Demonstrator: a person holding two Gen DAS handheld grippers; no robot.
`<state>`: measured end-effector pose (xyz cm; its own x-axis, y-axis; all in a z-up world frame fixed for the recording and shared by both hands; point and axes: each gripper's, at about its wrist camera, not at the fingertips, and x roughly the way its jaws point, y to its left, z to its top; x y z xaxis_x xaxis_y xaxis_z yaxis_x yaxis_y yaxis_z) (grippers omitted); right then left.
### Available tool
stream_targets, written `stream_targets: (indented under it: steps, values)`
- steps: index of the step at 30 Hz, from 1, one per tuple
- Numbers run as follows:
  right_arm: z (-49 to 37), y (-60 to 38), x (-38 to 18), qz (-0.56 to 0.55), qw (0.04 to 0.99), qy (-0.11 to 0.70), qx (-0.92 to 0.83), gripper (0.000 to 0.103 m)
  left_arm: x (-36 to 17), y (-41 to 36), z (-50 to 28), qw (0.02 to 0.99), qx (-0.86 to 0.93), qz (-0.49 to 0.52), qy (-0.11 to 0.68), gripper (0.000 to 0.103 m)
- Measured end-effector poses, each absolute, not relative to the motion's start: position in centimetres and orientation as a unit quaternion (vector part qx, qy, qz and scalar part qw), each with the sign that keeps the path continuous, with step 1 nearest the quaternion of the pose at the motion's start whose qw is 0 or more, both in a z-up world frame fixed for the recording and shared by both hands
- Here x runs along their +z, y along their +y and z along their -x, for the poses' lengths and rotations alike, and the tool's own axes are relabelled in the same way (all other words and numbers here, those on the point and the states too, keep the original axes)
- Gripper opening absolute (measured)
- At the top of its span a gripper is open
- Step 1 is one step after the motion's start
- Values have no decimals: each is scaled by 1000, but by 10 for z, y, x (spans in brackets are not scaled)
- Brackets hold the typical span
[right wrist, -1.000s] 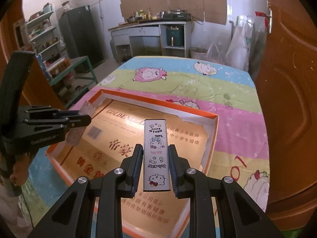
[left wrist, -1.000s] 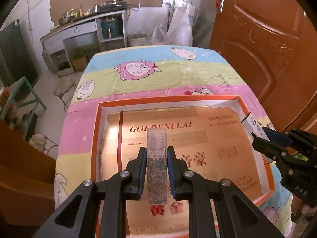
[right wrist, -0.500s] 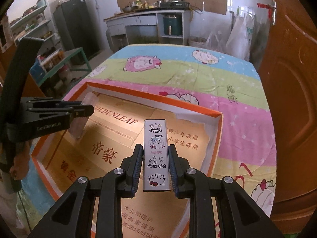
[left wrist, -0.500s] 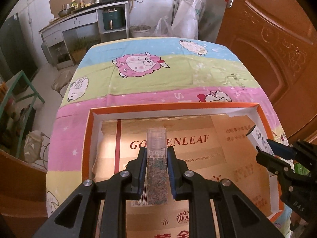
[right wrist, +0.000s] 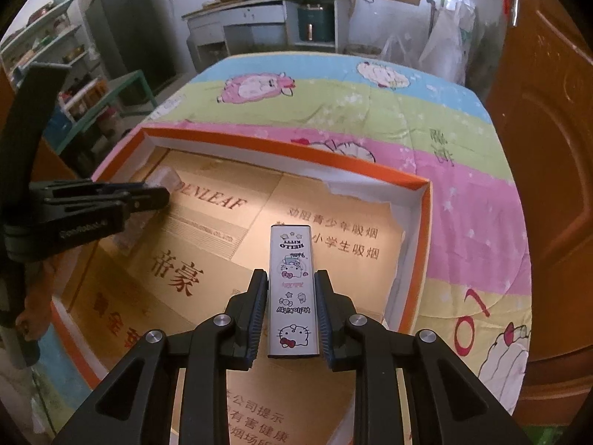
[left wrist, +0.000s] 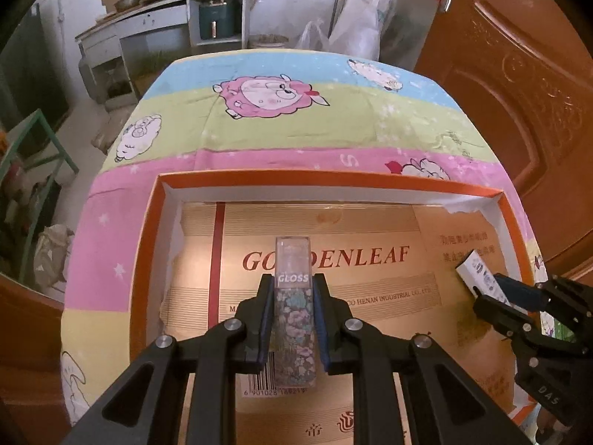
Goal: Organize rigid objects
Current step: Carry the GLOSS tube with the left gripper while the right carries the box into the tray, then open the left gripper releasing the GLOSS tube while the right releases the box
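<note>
The left tool (left wrist: 292, 328) was clamped on a clear GLOSS box (left wrist: 294, 307) filled with flowery glitter, held above the left part of the orange-rimmed tray (left wrist: 330, 180) that lay on the cartoon-sheep cloth (left wrist: 296, 137) over the tabletop. The right tool (right wrist: 291, 319) gripped a white Hello Kitty box (right wrist: 292, 289) over the tray's right side. Both boxes looked light, stiff and smooth-sided, probably somewhat slippery, so a hold across the narrow width near mid-length, as each tool had, seemed soundest; the clear plastic case could likely crack under a hard squeeze. Each box ran lengthwise along its tool's fingers, far end pointing toward the tray's back wall. The Hello Kitty box's upper print read upside down in the right wrist view, while the GLOSS lettering read upright.
</note>
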<state>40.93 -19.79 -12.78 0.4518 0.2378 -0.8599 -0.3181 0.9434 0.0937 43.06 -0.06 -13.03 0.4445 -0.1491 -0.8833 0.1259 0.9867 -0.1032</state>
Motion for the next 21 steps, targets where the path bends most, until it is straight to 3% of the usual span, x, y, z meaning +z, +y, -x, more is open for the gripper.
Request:
stream_targets:
  steps: [6, 10, 12, 16, 20, 21]
  values:
    - [-410, -198, -133, 39, 848, 504, 158, 27, -132, -15, -425, 856, -80, -49, 508, 21]
    - [-409, -195, -134, 45, 849, 504, 154, 27, -132, -14, -426, 858, -68, -34, 508, 24]
    - [-409, -195, -134, 46, 849, 504, 152, 27, -133, -13, -427, 861, -72, -26, 503, 31]
    - [-407, -195, -134, 48, 849, 503, 151, 29, -134, -15, -428, 857, -107, -14, 505, 57]
    - [-403, -192, -135, 54, 849, 503, 153, 51, -135, -28, -425, 860, -90, -58, 499, 61]
    - [-402, -191, -135, 57, 849, 503, 153, 51, -135, -28, -424, 861, -89, -58, 498, 62]
